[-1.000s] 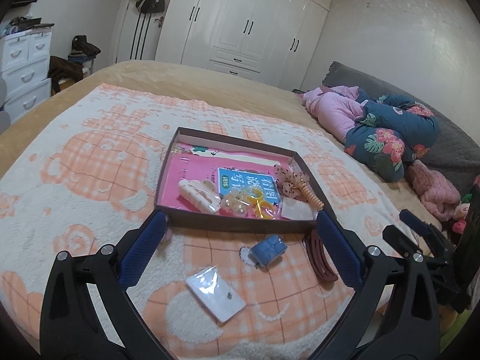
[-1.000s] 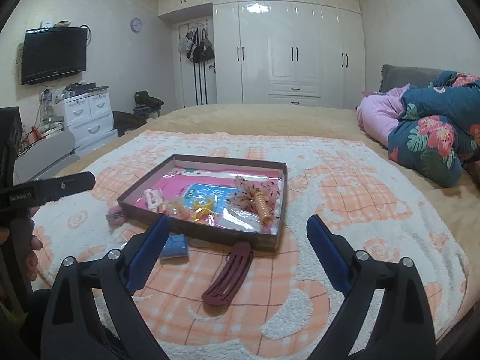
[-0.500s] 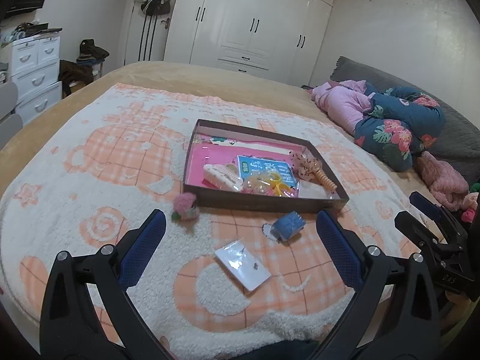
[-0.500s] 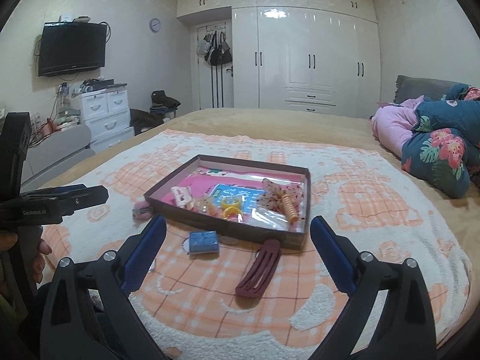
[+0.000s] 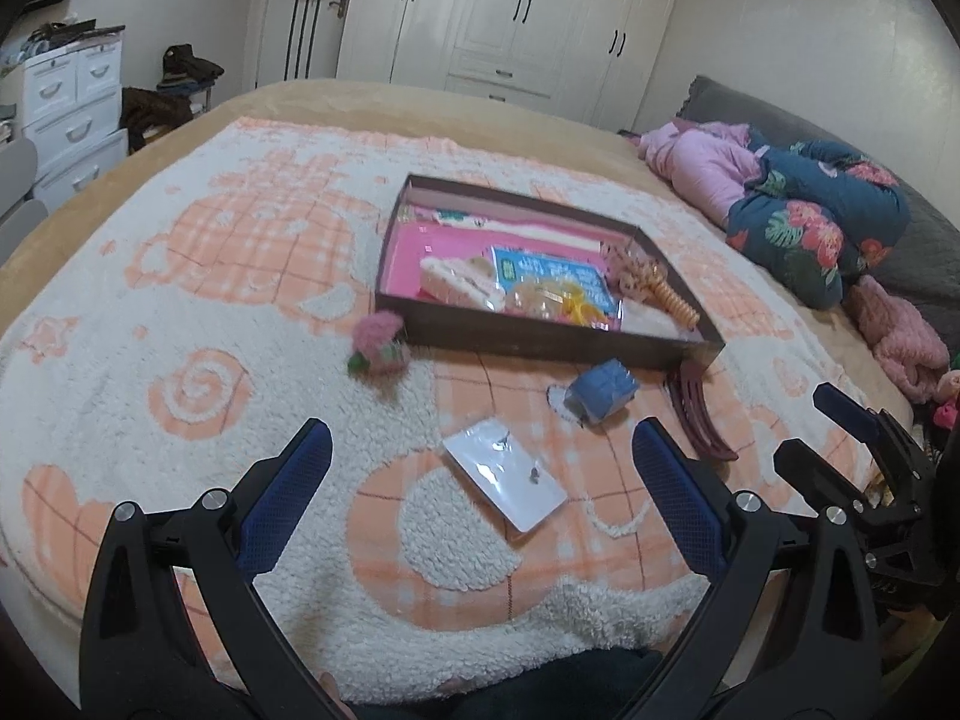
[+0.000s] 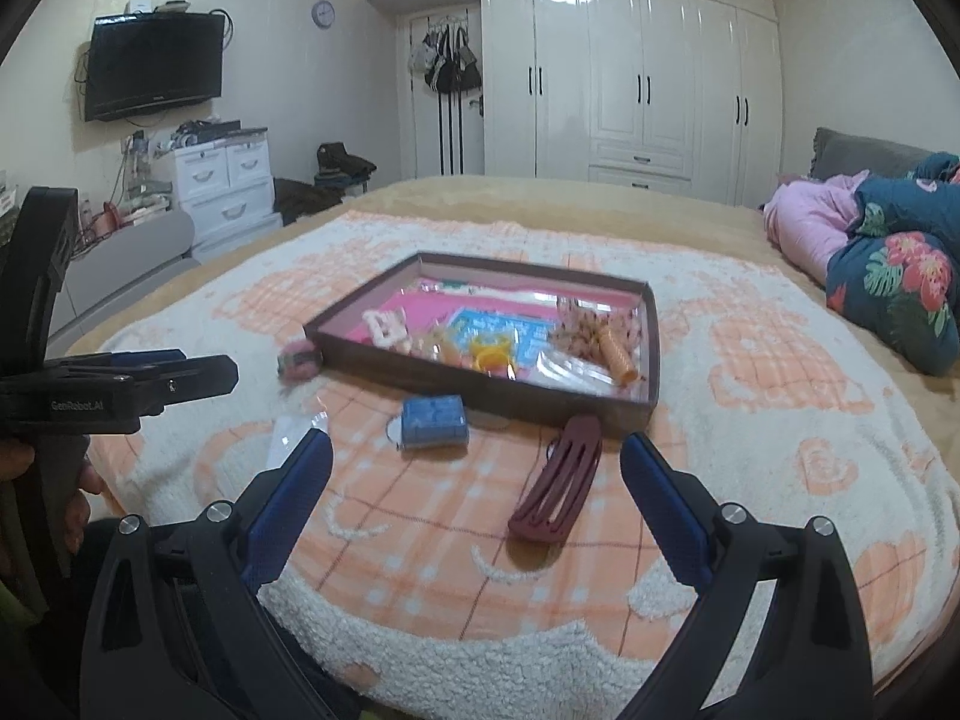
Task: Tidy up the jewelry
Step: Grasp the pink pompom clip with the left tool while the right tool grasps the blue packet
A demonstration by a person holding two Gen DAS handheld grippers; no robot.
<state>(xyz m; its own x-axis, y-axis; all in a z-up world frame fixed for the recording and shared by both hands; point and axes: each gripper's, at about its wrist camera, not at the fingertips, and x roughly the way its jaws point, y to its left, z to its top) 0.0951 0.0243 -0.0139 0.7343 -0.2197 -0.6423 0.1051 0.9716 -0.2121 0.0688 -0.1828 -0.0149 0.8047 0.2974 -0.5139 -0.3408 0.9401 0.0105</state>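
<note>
Both held low at the near edge of the bed (image 6: 780, 228), empty, jaws wide open.

Nearest the left tool (image 5: 480, 480): white card (image 5: 505, 479), just ahead between its fingers, long side slanting from near right to far left.

Nearest the right tool (image 6: 474, 480): dark red clip (image 6: 558, 486), just ahead and a bit right of middle, long side pointing away toward the box (image 6: 480, 384), far end near its wall.

Next out: blue case (image 6: 433, 422), between card and clip. Pink ball (image 5: 378, 348) beside the box's left corner.

Probably easiest: right for clip, left for card. Box farthest, already holding more bits.
</note>
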